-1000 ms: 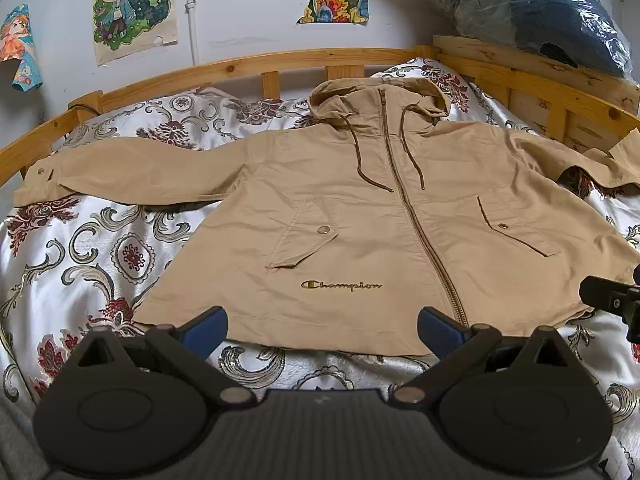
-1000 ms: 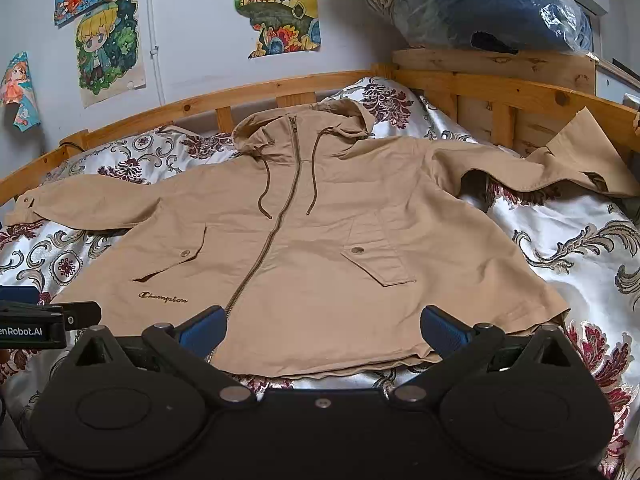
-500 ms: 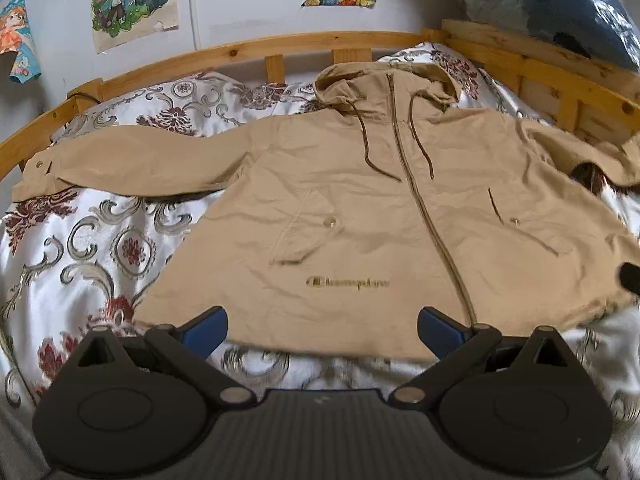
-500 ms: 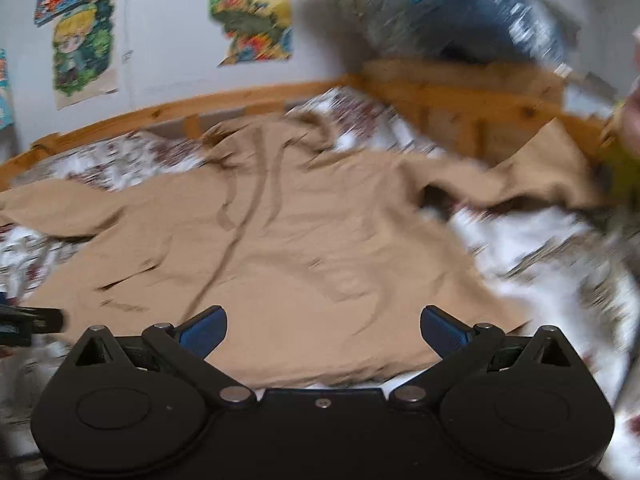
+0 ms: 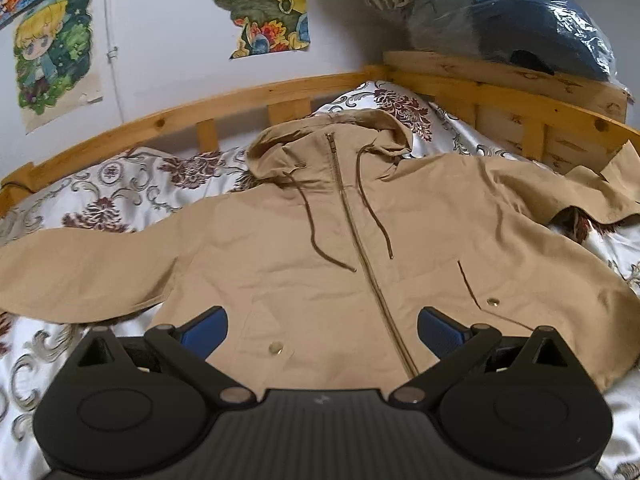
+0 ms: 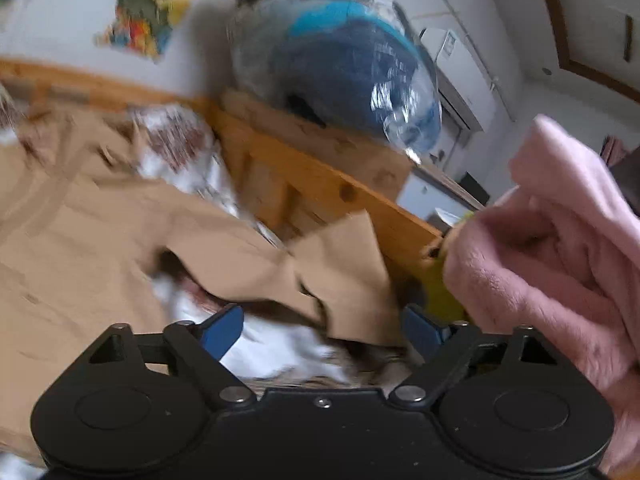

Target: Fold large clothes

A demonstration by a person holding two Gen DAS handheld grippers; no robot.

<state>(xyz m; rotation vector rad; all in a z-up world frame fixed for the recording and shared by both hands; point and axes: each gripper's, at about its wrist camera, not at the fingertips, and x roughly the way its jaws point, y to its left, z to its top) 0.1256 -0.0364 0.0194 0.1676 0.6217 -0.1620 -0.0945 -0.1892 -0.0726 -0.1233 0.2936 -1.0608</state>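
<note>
We saw the jacket (image 5: pixel 320 264) flat on the bed (image 5: pixel 120 184), hood toward the headboard (image 5: pixel 168 128), sleeves spread sideways. Left gripper (image 5: pixel 322 330) and right gripper (image 6: pixel 322 330) gaped apart, empty. Posters (image 5: pixel 260 4) hung behind.

Tan hooded jacket (image 5: pixel 320 264) with brown drawstrings (image 5: pixel 312 220) and brass zip, white bedspread (image 5: pixel 120 184) patterned in maroon flowers and grey scrolls, honey-coloured wooden bed frame (image 5: pixel 168 124), black tongs with blue fingertips (image 5: pixel 206 326), pink fleece cloth (image 6: pixel 560 248), colourful cartoon posters (image 5: pixel 52 48).
</note>
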